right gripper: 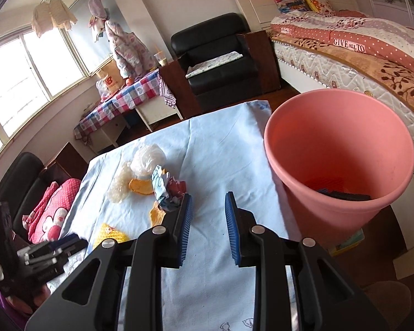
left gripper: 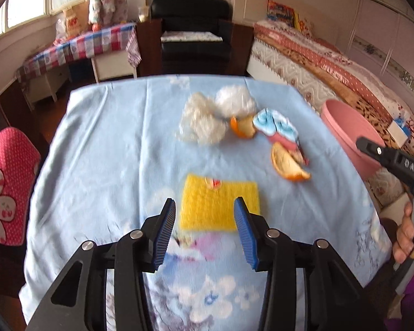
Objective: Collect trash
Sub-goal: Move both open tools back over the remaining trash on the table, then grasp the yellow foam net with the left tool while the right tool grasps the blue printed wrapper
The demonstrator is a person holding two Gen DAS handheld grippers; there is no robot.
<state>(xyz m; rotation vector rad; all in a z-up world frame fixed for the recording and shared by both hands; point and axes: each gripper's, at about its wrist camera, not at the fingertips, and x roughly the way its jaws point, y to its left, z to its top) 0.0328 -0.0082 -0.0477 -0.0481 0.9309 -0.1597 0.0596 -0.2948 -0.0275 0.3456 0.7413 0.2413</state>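
Note:
Trash lies on a table with a light blue cloth point(left gripper: 110, 143): crumpled white plastic bags point(left gripper: 204, 118), two orange peels point(left gripper: 288, 165) point(left gripper: 244, 128), a crumpled blue and pink wrapper point(left gripper: 278, 128) and a yellow sponge cloth point(left gripper: 219, 205). My left gripper point(left gripper: 205, 209) is open and empty, just above the near edge of the yellow cloth. My right gripper point(right gripper: 208, 207) is open and empty, above the cloth point(right gripper: 220, 160) between the wrapper point(right gripper: 167, 189) and a pink bin point(right gripper: 339, 160) at the table's right edge. A dark item lies in the bin's bottom.
A black armchair point(left gripper: 191, 31) stands beyond the table, a bed point(left gripper: 331, 63) to the right, a checked side table point(left gripper: 82, 44) at the back left. A red cushion point(left gripper: 5, 182) sits left of the table. The right hand's tool point(left gripper: 394, 165) shows beside the bin point(left gripper: 347, 129).

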